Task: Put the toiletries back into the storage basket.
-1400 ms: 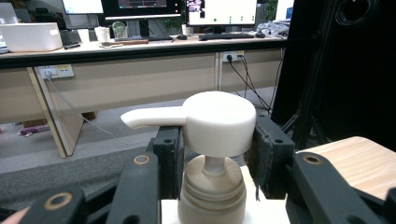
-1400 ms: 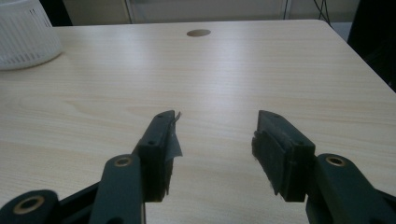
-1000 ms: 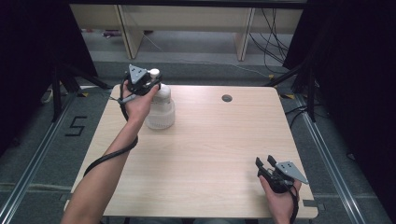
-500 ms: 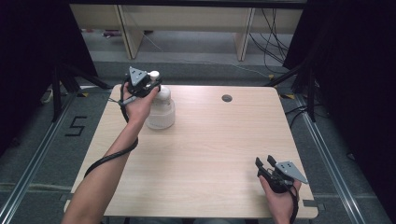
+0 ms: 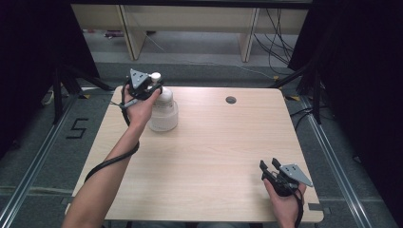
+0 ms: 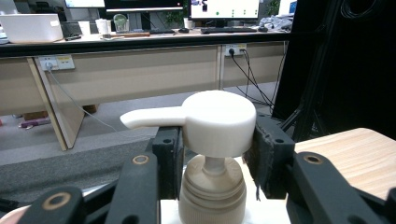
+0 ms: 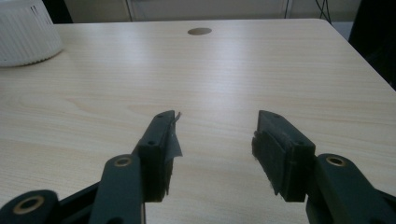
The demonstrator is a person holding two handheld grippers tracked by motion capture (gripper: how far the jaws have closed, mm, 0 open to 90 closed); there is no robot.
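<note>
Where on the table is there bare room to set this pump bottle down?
Bare wood runs from the pump bottle across to the cable hole and down to the right gripper. Crowded only at the far-left corner, where the left gripper clamps the pump head.

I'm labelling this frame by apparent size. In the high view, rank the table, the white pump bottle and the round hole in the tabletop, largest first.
1. table
2. white pump bottle, partly hidden by the left gripper
3. round hole, clearly smallest

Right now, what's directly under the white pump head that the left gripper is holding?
Under the pump head a thin stem runs into a ribbed collar; the bottle stands below on the table, its contents hidden.
</note>
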